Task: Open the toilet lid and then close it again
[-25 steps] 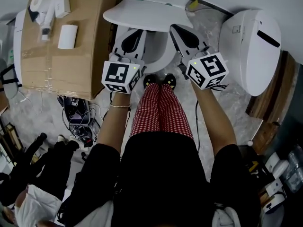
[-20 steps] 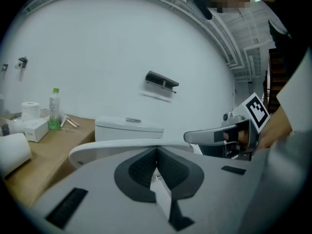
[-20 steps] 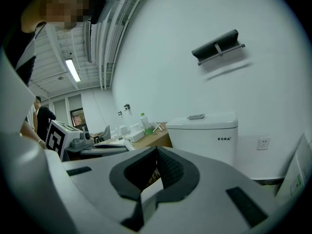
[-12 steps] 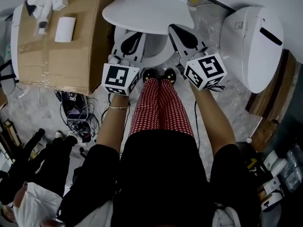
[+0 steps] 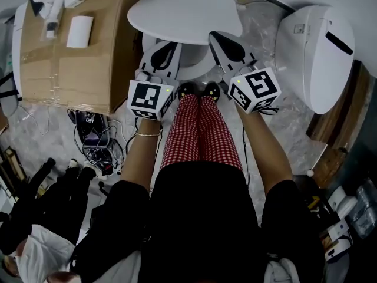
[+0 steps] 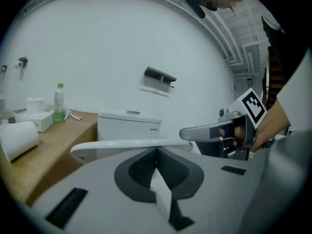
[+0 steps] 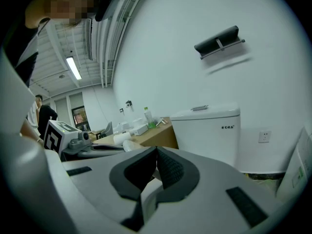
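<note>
The white toilet lid [image 5: 185, 13] lies flat and down over the bowl at the top of the head view. In the left gripper view the lid [image 6: 122, 145] shows as a level edge in front of the white tank [image 6: 129, 126]. My left gripper [image 5: 166, 45] is shut and empty, just short of the lid's front rim on the left. My right gripper [image 5: 220, 39] is also shut and empty, at the rim's right side. In each gripper view the jaws meet with nothing between them: left gripper [image 6: 156, 152], right gripper [image 7: 156, 152]. The tank [image 7: 207, 130] stands behind.
A cardboard-topped table [image 5: 70, 52] with paper rolls and small boxes stands left of the toilet. A second white toilet fixture [image 5: 315, 52] stands at the right. Cables and devices [image 5: 94, 143] lie on the floor at the left. My red-checked legs [image 5: 197, 134] stand before the bowl.
Both grippers have crept slightly forward toward the lid's front rim, and the head view has shifted a little. Both stay shut; the lid has not moved.
</note>
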The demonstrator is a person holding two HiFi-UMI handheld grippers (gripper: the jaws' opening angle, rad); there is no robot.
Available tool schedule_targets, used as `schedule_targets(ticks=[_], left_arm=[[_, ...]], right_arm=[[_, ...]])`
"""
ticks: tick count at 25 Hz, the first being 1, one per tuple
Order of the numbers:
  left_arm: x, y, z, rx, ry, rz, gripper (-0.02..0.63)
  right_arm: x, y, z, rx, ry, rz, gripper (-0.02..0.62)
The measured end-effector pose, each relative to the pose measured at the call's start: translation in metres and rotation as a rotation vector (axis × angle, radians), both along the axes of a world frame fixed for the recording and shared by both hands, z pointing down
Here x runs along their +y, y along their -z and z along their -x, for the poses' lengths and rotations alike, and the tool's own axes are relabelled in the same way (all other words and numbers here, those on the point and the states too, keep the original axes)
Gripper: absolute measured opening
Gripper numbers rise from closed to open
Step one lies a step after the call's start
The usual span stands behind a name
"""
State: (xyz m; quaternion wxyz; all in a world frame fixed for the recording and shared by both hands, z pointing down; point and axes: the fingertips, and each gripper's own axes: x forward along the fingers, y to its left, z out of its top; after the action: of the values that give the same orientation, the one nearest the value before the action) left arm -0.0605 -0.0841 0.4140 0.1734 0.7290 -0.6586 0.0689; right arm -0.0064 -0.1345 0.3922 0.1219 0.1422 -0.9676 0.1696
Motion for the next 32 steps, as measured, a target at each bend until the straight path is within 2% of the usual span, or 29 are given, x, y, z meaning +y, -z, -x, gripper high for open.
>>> schedule_targets(ticks=[17, 22, 26, 32], left_arm=[[0.02, -0.022, -0.008, 0.008, -0.011, 0.018, 0.003], [0.023, -0.028, -0.011, 0.014, 0.012, 0.026, 0.003], [0.025, -0.031, -0.008, 0.049, 0.053, 0.017, 0.003], [0.028, -0.035, -0.008, 0.051, 0.097, 0.018, 0.003]], right_arm=[[0.02, -0.02, -0.006, -0.007, -0.011, 0.003, 0.019], [0.023, -0.025, -0.009, -0.028, 0.002, 0.017, 0.019], [0.027, -0.027, -0.007, -0.025, 0.022, 0.014, 0.02], [0.032, -0.03, -0.012, -0.008, 0.052, 0.002, 0.018]])
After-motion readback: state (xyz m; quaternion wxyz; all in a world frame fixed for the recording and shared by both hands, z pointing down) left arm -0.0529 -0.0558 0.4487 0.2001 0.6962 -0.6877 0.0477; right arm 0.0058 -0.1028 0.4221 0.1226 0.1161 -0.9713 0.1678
